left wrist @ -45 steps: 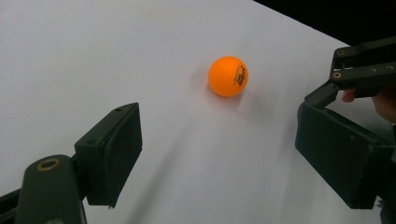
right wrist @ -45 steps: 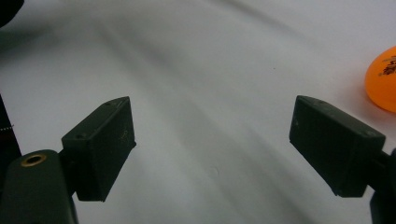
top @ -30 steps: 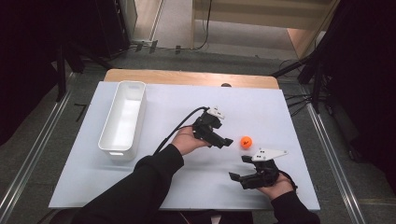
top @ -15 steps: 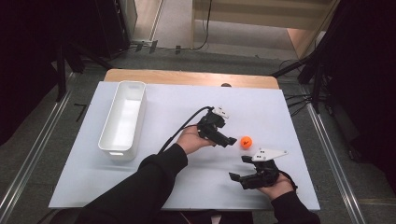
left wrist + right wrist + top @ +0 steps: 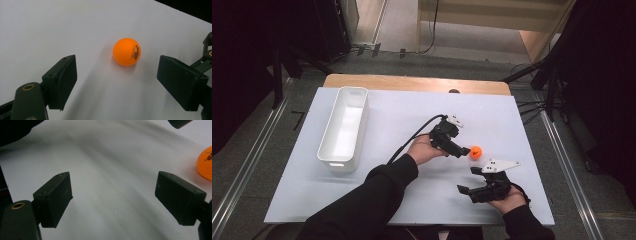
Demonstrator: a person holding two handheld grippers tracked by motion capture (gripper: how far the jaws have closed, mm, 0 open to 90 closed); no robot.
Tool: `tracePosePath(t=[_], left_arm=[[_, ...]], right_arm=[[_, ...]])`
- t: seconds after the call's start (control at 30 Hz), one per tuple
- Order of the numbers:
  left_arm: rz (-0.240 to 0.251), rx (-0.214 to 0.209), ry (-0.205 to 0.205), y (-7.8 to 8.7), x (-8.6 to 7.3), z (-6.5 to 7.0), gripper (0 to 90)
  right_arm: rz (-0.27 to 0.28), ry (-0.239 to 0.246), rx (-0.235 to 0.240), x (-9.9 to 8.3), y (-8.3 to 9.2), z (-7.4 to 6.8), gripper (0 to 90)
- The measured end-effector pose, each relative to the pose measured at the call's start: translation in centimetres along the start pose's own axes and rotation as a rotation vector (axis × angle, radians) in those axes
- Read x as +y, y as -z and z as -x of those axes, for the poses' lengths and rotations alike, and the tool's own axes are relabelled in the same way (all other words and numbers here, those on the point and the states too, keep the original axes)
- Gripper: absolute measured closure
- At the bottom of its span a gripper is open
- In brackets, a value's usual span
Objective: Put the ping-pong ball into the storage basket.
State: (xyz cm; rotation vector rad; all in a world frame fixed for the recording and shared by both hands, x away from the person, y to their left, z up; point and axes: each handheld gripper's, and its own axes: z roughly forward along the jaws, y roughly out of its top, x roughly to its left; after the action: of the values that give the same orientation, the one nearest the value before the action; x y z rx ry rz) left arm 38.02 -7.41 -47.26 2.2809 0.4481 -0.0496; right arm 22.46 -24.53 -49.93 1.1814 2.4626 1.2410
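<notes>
Ball: orange ball (image 5: 126, 51) lay frame centre, ahead of my left gripper (image 5: 117, 82), untouched.
Left jaws: spread wide.
Right gripper (image 5: 113, 200): jaws spread, empty.

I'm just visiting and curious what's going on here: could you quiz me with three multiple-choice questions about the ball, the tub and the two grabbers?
1. Where is the ball?
A. in the tub
B. on the table, just ahead of the left gripper
C. held by the right gripper

2. What colour is the tub?
A. white
B. orange
C. black

3. How does the right gripper stand?
A. shut on the ball
B. shut, empty
C. open, empty

Answers: B, the ball lies between and beyond open jaws; A, the tub is white; C, only bare table lies between its jaws.
</notes>
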Motion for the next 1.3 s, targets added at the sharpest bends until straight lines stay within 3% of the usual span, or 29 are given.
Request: tracePosePath(t=[0.47, 0.67, 0.9, 1.3], left_arm=[[0.008, -0.003, -0.005, -1.6, 1.0, 0.3, 17.1], [0.000, -0.007, -0.028, -2.1, 1.5, 0.6, 17.1], [0.016, -0.012, -0.032, -2.7, 1.3, 0.9, 17.1], [0.003, -0.021, -0.037, -3.8, 0.9, 1.0, 17.1]], right_arm=[[-0.002, 0.009, 0.000, 0.0, -0.1, 0.0, 12.8], [-0.002, 0.011, -0.001, 0.0, -0.1, -0.1, 12.8], [-0.004, 0.012, 0.003, 0.0, -0.1, -0.1, 12.8], [-0.008, 0.011, 0.004, -0.1, -0.1, -0.1, 12.8]])
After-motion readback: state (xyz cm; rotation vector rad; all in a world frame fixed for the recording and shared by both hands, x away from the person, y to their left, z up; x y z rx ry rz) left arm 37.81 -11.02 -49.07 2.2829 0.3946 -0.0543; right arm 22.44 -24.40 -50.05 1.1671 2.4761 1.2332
